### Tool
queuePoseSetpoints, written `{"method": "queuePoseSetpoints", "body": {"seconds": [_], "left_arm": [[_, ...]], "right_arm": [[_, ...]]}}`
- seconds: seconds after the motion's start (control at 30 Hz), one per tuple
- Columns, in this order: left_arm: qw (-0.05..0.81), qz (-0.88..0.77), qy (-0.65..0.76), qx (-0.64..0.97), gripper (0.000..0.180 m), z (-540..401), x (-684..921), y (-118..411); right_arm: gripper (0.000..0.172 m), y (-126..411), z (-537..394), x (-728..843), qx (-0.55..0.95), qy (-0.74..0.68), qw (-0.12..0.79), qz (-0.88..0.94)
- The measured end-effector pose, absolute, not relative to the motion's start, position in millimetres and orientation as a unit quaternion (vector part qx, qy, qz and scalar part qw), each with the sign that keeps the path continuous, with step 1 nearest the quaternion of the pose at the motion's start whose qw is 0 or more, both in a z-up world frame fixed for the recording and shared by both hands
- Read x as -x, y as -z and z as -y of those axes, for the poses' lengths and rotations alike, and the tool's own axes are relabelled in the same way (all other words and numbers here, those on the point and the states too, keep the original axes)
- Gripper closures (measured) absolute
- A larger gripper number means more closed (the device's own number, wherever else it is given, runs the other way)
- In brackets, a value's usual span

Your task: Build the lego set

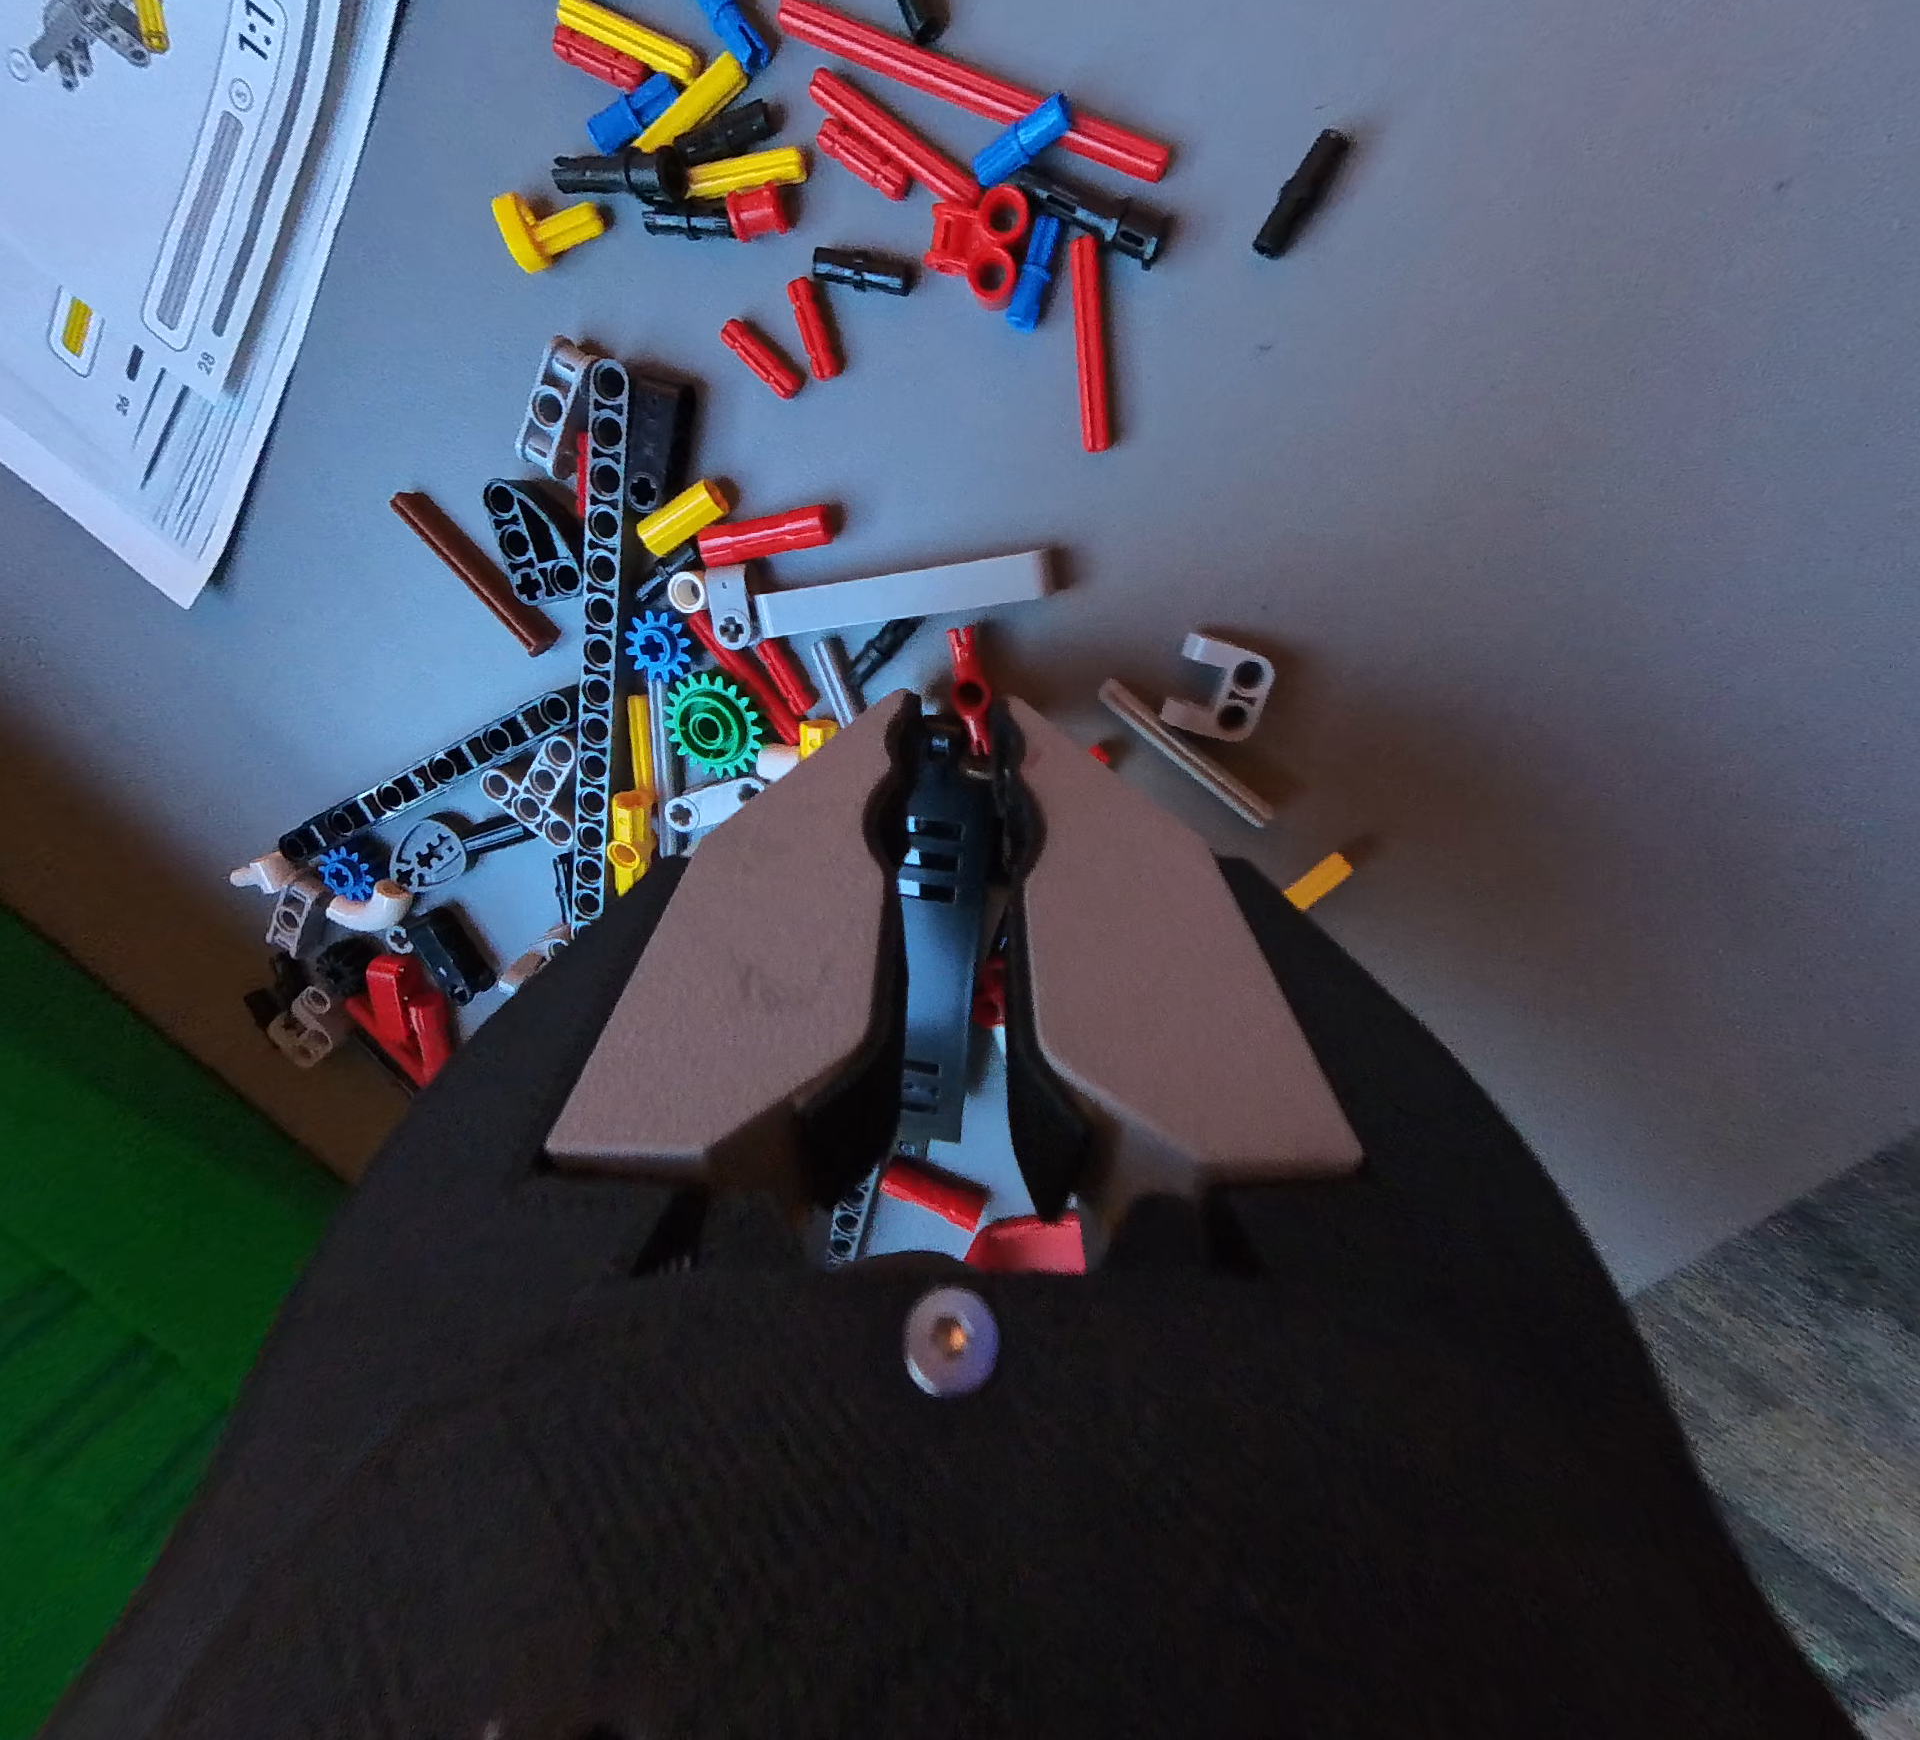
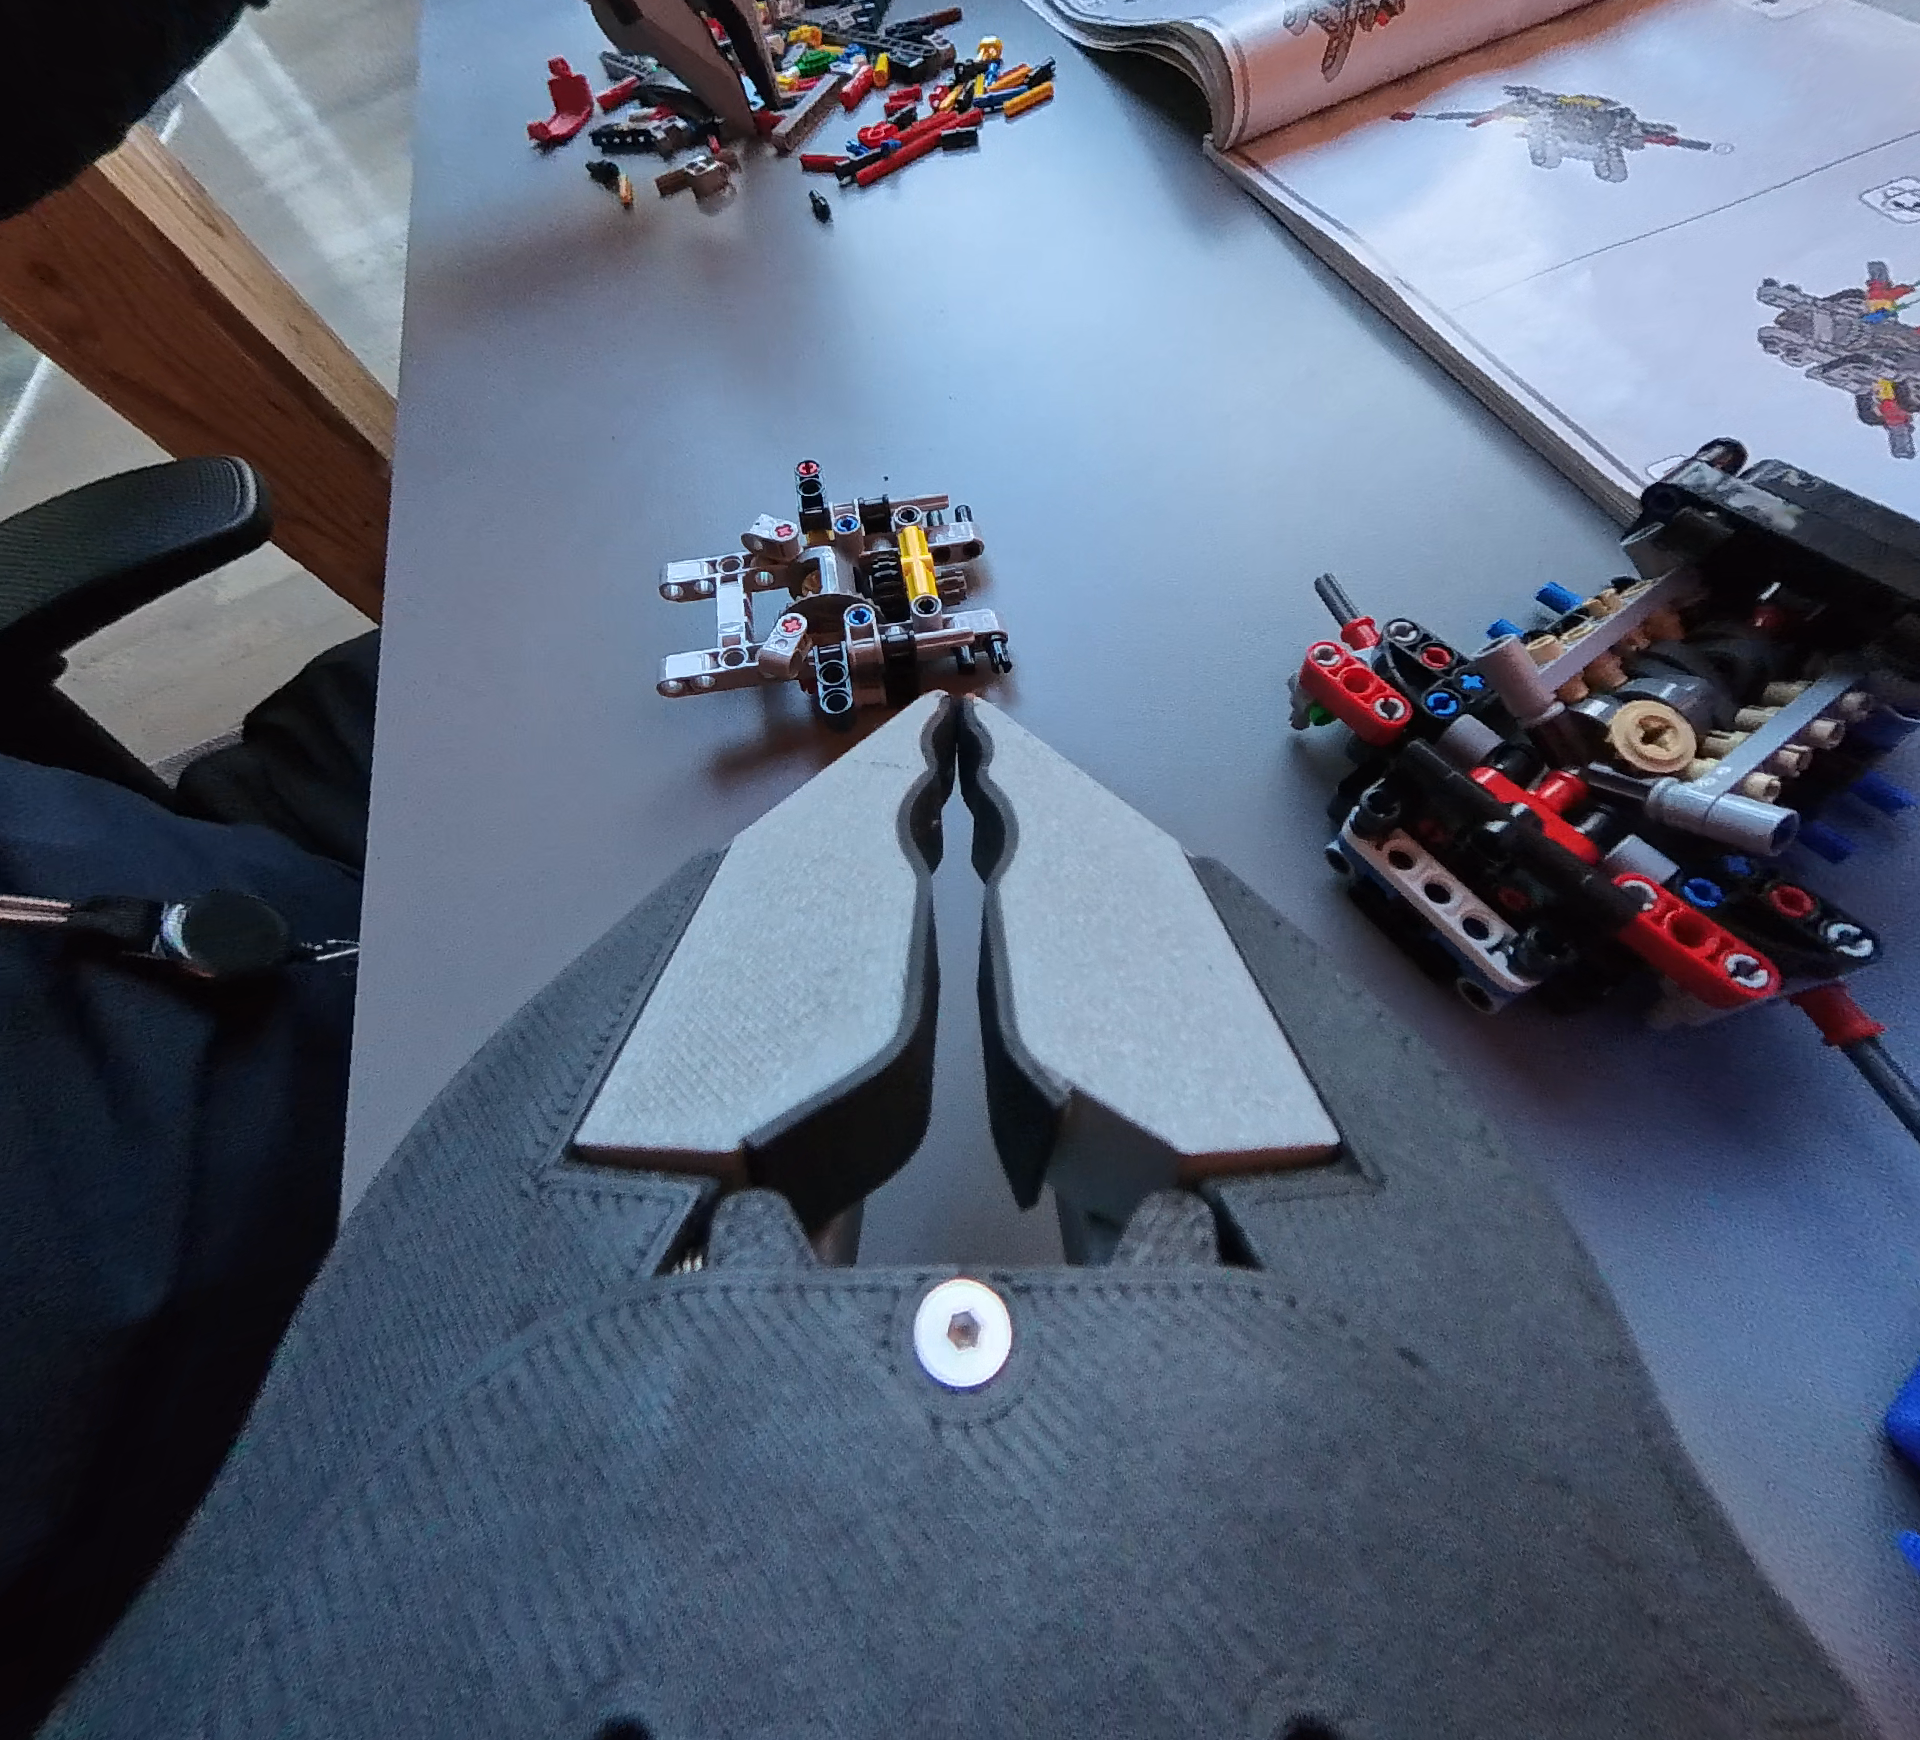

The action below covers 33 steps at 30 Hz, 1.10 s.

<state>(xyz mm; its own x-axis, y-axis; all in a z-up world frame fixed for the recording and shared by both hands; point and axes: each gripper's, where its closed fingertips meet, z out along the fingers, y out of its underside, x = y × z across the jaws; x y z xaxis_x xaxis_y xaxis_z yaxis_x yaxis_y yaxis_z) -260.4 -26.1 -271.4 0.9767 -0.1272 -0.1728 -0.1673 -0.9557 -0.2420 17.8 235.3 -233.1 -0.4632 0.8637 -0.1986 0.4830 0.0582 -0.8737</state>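
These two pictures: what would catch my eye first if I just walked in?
Probably the bright scatter of small building pieces, red, yellow, blue and black, on the grey table, with the left gripper down among them around a black piece. In the right wrist view, a small grey assembly sits just beyond the shut right gripper.

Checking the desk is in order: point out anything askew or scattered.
Loose building pieces lie strewn unsorted across the grey table. Nothing looks damaged. The instruction booklet lies open, its upper pages curling.
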Motion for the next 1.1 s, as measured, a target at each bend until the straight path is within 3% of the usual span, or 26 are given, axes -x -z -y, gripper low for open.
{"method": "queuePoseSetpoints", "body": {"seconds": [0.13,0.3,0.4,0.57,0.73,0.9,1.1], "left_arm": [[0.143,-0.077,-0.111,0.980,0.174,23.9,264.0,263.0],[0.245,-0.121,-0.112,0.956,0.176,-24.5,224.9,218.6],[0.198,-0.140,-0.174,0.954,0.176,-33.0,241.5,233.7],[0.219,-0.056,-0.109,0.968,0.180,-13.3,261.6,245.3],[0.173,-0.027,-0.180,0.968,0.180,21.6,300.9,259.3],[0.196,0.058,-0.086,0.975,0.150,31.5,279.3,254.8],[0.231,0.074,-0.054,0.969,0.150,23.6,231.2,230.0]], "right_arm": [[0.172,229.4,-236.3,-18.4,0.478,-0.502,0.194,0.694],[0.172,208.9,-229.2,-18.4,0.433,-0.534,0.213,0.695],[0.172,219.4,-232.1,-12.9,0.445,-0.502,0.215,0.710],[0.172,230.9,-237.7,-18.8,0.456,-0.486,0.211,0.715],[0.172,229.5,-240.1,-18.0,0.467,-0.503,0.189,0.702],[0.172,227.6,-241.5,-18.3,0.468,-0.507,0.196,0.697],[0.172,228.2,-240.8,-18.7,0.467,-0.506,0.194,0.699]]}}
